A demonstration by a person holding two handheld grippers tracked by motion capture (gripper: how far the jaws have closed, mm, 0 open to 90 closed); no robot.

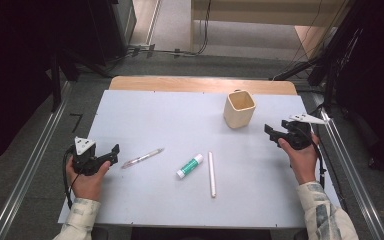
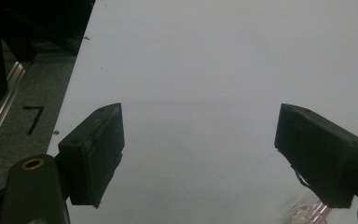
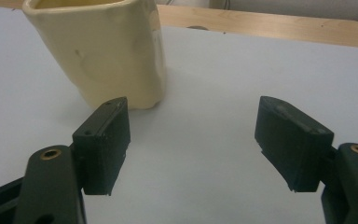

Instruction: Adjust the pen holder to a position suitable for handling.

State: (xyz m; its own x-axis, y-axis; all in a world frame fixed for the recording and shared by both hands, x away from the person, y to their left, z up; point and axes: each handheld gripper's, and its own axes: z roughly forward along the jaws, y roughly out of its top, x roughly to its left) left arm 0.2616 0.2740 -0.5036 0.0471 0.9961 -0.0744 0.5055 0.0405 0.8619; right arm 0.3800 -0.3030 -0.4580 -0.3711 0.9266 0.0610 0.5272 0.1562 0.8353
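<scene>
While both grippers are held above the white table (image 1: 145, 200), nothing is gripped by either. The right gripper (image 1: 272, 133) is seen at the right side of the table in the high view, held in the person's right hand (image 1: 300, 152) and pointed toward the cream cup (image 1: 239, 109). The cup stands upright near the far right part of the table, close to the wooden strip (image 1: 180, 84) along the far edge. In the right gripper view, the jaws are spread wide with only bare table between them, and the cup (image 3: 105, 51) is seen just beyond the left jaw, apart from it.

The left gripper (image 1: 111, 152) is held in the left hand (image 1: 87, 177) at the near left of the table. In the left gripper view, its jaws are also spread wide over bare table, and part of a clear pen (image 2: 307, 212) is seen beside the right jaw.

Between the hands, three things are laid flat: the clear pen (image 1: 142, 158) nearest the left gripper, a glue stick (image 1: 190, 166) with a green label in the middle, and a white stick (image 1: 212, 174) just right of it. All three lie apart from one another.
</scene>
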